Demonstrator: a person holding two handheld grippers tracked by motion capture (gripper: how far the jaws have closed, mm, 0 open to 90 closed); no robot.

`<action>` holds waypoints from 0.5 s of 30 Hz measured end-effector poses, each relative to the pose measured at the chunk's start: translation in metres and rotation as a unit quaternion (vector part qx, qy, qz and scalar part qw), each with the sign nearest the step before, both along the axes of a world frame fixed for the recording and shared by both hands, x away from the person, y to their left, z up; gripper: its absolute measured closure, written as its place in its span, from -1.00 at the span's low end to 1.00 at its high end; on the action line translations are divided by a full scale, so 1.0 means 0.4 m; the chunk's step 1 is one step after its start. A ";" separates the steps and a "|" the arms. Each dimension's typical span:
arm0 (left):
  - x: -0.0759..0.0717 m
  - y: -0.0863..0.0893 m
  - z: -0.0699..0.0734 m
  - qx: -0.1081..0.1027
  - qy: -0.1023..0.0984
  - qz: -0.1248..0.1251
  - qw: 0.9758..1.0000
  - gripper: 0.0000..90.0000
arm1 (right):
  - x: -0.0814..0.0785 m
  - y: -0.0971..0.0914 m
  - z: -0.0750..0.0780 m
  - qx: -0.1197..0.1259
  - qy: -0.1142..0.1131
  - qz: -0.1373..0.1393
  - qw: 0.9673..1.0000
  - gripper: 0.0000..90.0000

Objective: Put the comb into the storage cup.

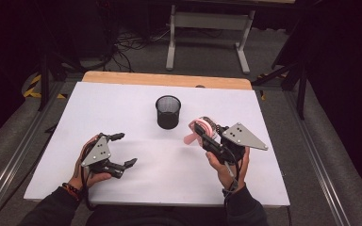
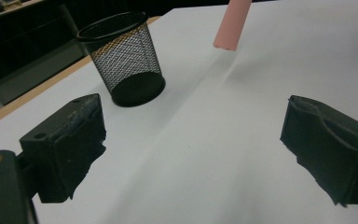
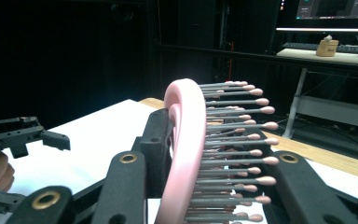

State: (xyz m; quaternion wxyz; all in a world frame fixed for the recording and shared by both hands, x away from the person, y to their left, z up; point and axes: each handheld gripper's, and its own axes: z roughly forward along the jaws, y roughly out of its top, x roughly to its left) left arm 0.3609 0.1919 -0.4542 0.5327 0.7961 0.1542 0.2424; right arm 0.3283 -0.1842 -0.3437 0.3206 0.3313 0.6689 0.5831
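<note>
My right gripper (image 1: 205,134) is shut on a pink hairbrush (image 1: 201,125), held up above the right half of the table. In the right gripper view the brush's pink back (image 3: 184,140) stands on edge between the jaws (image 3: 214,140), bristles pointing right. My left gripper (image 1: 127,149) hovers low over the table's left front, open with nothing between its jaws (image 2: 191,149). A black mesh cup (image 1: 168,112) stands upright mid-table, ahead of both grippers. From the left gripper view the cup (image 2: 123,56) appears empty, and the brush's pink handle (image 2: 232,25) hangs down at the top.
A white sheet (image 1: 122,103) covers the table, with a wooden strip (image 1: 165,79) bare along the far edge. A white desk frame (image 1: 207,21) and cables lie on the floor beyond. The left gripper (image 3: 23,135) and its hand appear at the left of the right gripper view.
</note>
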 end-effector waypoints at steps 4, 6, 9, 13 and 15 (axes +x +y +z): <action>-0.005 0.012 0.000 0.002 -0.001 0.003 1.000 -0.84 | -0.001 -0.002 0.002 0.003 0.000 -0.001 1.000 0.39; -0.007 0.018 -0.002 -0.001 -0.001 0.005 1.000 -0.84 | -0.002 -0.004 0.003 0.001 -0.002 -0.002 1.000 0.39; -0.009 0.024 -0.005 -0.004 -0.002 0.011 1.000 -0.82 | -0.002 -0.005 0.005 0.003 -0.002 -0.004 1.000 0.39; -0.010 0.031 -0.009 -0.006 0.001 0.013 1.000 -0.82 | -0.003 -0.009 0.007 0.004 -0.004 -0.006 1.000 0.39; -0.011 0.036 -0.011 -0.006 0.002 0.015 1.000 -0.82 | -0.004 -0.011 0.008 0.006 -0.004 -0.007 1.000 0.39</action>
